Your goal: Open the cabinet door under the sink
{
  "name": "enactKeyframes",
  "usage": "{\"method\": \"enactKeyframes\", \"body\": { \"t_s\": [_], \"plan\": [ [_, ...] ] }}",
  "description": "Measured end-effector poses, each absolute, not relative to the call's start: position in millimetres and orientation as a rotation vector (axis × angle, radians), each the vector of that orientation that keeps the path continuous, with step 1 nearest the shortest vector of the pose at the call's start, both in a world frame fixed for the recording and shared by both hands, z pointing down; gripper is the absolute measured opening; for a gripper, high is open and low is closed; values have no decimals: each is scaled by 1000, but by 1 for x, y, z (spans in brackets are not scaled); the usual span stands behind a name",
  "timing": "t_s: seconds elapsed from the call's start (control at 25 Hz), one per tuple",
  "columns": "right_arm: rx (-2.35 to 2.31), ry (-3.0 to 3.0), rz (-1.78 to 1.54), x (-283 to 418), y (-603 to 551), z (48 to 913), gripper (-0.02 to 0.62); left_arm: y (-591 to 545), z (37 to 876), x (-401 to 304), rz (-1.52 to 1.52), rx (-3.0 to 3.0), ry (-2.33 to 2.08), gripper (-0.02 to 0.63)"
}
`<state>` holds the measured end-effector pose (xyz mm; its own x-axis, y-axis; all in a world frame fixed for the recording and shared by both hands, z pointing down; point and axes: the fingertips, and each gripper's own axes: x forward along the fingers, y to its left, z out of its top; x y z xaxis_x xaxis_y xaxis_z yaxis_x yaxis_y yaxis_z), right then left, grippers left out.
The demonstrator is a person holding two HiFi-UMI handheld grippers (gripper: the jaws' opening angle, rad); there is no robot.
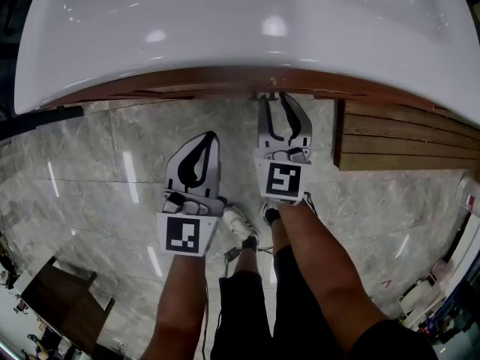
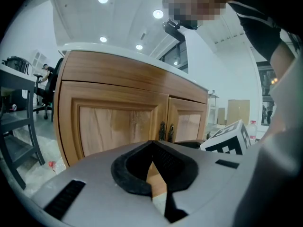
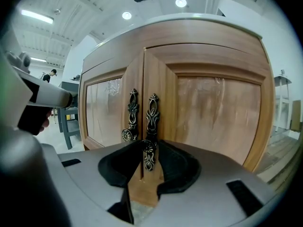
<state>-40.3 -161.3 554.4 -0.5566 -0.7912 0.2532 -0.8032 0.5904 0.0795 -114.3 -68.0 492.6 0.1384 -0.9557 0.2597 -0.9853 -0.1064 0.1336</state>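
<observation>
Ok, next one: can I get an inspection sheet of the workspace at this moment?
Surface: grey marble-look floor; white sink top over the wooden cabinet.
Job's things: left door and right door both shut; ornate left door handle and right door handle side by side at the centre seam.
Clutter: small red item on the floor by the cabinet.
Grippers: right gripper closed on the right door handle's knob; left gripper shut, empty, held back from the cabinet.
Cables: thin cable beside the person's legs.
Surroundings: wooden slatted platform, grey chair, dark furniture.
</observation>
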Motion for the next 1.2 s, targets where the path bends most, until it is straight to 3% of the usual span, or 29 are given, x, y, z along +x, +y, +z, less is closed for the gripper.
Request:
{"method": "enactKeyframes", "body": {
  "t_s": [0.44, 1.2],
  "plan": [
    [1376, -2538, 248, -37, -155, 558, 92, -50, 487, -117, 140, 2155, -1894, 20],
    [1120, -2622, 213, 8, -81, 561, 91, 32, 461, -96, 110, 2227, -1851, 20]
  ]
}}
